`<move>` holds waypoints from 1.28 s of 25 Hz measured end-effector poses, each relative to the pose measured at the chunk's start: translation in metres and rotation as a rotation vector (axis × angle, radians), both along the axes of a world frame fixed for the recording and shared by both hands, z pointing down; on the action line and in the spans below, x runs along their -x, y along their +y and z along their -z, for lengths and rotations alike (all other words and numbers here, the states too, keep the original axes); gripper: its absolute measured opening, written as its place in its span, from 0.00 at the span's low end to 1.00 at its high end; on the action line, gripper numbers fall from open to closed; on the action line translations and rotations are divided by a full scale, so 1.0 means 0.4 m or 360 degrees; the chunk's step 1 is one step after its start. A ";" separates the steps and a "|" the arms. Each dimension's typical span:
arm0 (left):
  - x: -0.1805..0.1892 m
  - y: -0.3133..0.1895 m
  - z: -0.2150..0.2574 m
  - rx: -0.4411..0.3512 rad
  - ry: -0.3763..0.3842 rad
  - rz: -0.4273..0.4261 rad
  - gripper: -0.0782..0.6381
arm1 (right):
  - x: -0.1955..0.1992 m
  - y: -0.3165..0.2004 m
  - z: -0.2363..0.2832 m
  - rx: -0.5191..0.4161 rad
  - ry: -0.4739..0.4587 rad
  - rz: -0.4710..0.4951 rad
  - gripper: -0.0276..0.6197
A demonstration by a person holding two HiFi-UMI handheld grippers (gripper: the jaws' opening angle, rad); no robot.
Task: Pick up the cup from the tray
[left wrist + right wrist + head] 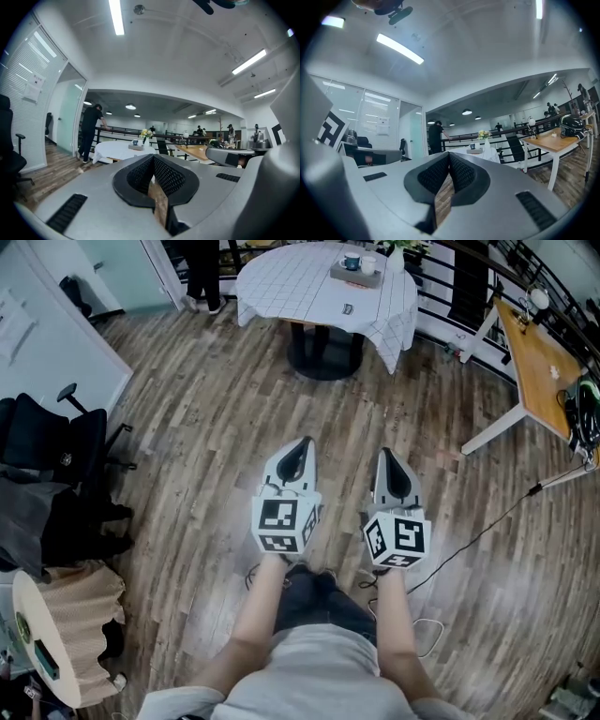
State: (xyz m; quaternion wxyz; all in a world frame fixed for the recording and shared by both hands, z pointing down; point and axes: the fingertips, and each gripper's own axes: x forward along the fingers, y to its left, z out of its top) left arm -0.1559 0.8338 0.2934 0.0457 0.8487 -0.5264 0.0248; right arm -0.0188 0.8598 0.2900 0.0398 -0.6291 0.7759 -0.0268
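The task is at its approach stage, with nothing reached yet. In the head view the left gripper (302, 442) and the right gripper (386, 455) are held side by side, level, over wood-plank floor (206, 427). Each gripper's own view shows its ribbed black pads pressed together with nothing between them. The round table (300, 287) under a white checked cloth stands well apart from them at 12 o'clock. Toward its far edge sits the tray (341, 277), which carries a blue cup (352, 261) with a white cup (368, 264) just beside it at 3 o'clock. Which of the two is meant I cannot tell from the task wording. A vase of flowers (397, 251) stands next to the tray. A wooden desk (536, 362) lies at 2 o'clock and a black office chair (66, 451) at 9 o'clock. A person (92, 131) stands by the railing beyond the table. As I judge it, the next move calls for walking up to the table. One gripper would then part its jaws wide enough for the cup's body and close on it without nudging its neighbour or the vase.
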 end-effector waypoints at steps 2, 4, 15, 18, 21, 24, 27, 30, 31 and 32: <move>-0.006 -0.005 0.001 0.0003 0.0000 0.0014 0.12 | -0.011 -0.007 -0.002 0.0008 0.0001 0.0018 0.05; -0.008 -0.014 -0.003 0.0011 0.0005 0.0028 0.12 | -0.018 -0.018 -0.007 0.0018 -0.0001 0.0031 0.05; -0.020 -0.171 -0.014 0.0006 0.0012 0.0032 0.12 | -0.027 -0.182 -0.037 0.0051 -0.0008 0.0045 0.05; -0.016 -0.259 -0.020 0.0020 0.0026 0.0018 0.12 | -0.018 -0.263 -0.043 0.0066 0.0005 0.0037 0.05; -0.017 -0.355 -0.014 0.0030 0.0035 -0.0004 0.12 | -0.008 -0.353 -0.033 0.0074 0.0014 0.0031 0.05; -0.015 -0.449 -0.005 0.0030 0.0028 -0.0024 0.12 | 0.002 -0.445 -0.021 0.0076 0.0023 0.0021 0.05; -0.003 -0.541 0.004 0.0020 0.0031 -0.0037 0.12 | 0.015 -0.533 -0.011 0.0071 0.0032 0.0007 0.05; 0.008 -0.625 0.004 0.0026 0.0025 -0.0058 0.12 | 0.032 -0.612 -0.008 0.0073 0.0035 0.0006 0.05; 0.010 -0.650 0.002 0.0034 0.0023 -0.0066 0.12 | 0.037 -0.635 -0.009 0.0079 0.0037 0.0005 0.05; 0.010 -0.673 -0.001 0.0044 0.0024 -0.0071 0.12 | 0.040 -0.655 -0.010 0.0087 0.0040 0.0001 0.05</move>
